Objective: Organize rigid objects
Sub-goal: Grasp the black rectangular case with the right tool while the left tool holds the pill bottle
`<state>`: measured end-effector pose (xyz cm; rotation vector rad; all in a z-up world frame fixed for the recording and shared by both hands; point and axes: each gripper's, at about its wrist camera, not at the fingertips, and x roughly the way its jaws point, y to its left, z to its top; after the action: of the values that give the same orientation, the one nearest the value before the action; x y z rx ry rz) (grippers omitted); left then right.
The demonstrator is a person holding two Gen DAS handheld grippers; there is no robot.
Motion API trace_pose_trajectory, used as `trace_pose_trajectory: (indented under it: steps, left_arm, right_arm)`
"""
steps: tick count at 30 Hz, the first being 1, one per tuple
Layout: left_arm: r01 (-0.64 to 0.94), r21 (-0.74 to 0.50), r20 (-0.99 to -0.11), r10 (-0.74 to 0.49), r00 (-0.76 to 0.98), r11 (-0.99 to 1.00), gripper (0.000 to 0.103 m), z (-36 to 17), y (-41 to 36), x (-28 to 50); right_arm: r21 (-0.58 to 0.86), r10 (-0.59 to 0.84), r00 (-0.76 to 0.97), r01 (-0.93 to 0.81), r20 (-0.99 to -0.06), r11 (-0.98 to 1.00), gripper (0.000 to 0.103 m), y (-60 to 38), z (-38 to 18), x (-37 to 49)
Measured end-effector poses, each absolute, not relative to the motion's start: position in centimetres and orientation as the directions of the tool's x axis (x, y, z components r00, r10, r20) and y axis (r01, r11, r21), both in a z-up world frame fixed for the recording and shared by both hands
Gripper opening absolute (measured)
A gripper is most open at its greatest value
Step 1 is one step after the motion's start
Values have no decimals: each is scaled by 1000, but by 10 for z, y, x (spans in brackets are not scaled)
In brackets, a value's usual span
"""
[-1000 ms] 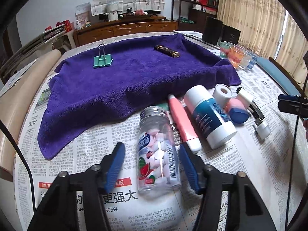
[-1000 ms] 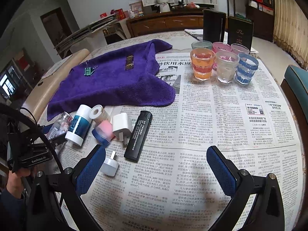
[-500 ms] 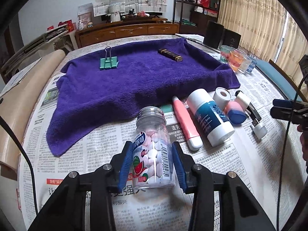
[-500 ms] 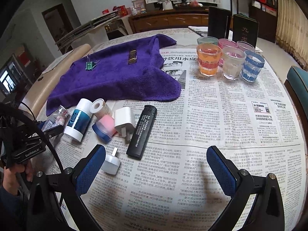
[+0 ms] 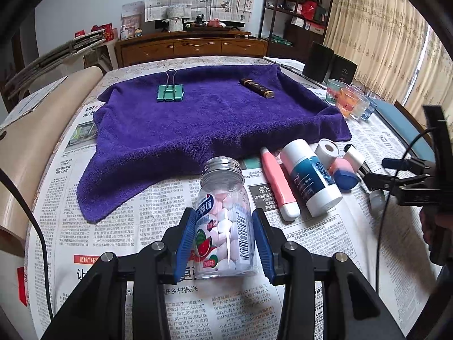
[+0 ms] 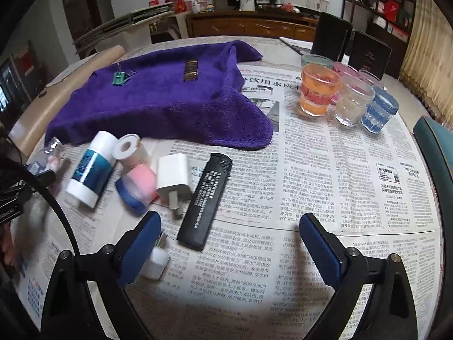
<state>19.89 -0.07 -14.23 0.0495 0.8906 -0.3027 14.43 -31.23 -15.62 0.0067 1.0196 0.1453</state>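
My left gripper (image 5: 223, 221) is shut on a clear candy jar (image 5: 223, 198) with a silver lid, low over the newspaper, lid pointing away. Beyond it lies a purple towel (image 5: 215, 124) holding a green binder clip (image 5: 170, 93) and a brown-gold bar (image 5: 257, 87). My right gripper (image 6: 229, 221) hovers over the near end of a black lighter (image 6: 205, 201). Its jaws are closing, and the pads stand wide apart, touching nothing. A white charger (image 6: 174, 177) and a small white adapter (image 6: 155, 260) lie beside its left finger.
A pink tube (image 5: 279, 184), a white-and-blue bottle (image 5: 310, 175), a tape roll (image 5: 327, 150) and a pink-and-blue item (image 5: 342, 171) lie right of the jar. Several coloured glasses (image 6: 351, 99) stand at the far right. Newspaper (image 6: 339, 175) covers the table.
The left jaws closed onto the candy jar and raised it slightly. The right gripper came down and forward over the black lighter, and its jaws narrowed a little.
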Motion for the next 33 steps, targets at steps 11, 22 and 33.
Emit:
trace_pose_trajectory:
  steps: [11, 22, 33]
  left_arm:
    - [274, -107, -772, -254, 583, 956, 39, -141, 4, 201]
    - [279, -120, -774, -266, 575, 953, 39, -142, 2, 203]
    - [267, -132, -770, -269, 579, 955, 39, -143, 6, 202]
  right_arm:
    - [16, 74, 543, -111, -837, 994, 71, -316, -157, 149]
    - [18, 122, 566, -185, -815, 983, 47, -304, -156, 158]
    - [30, 153, 550, -227, -821, 974, 22, -298, -153, 154]
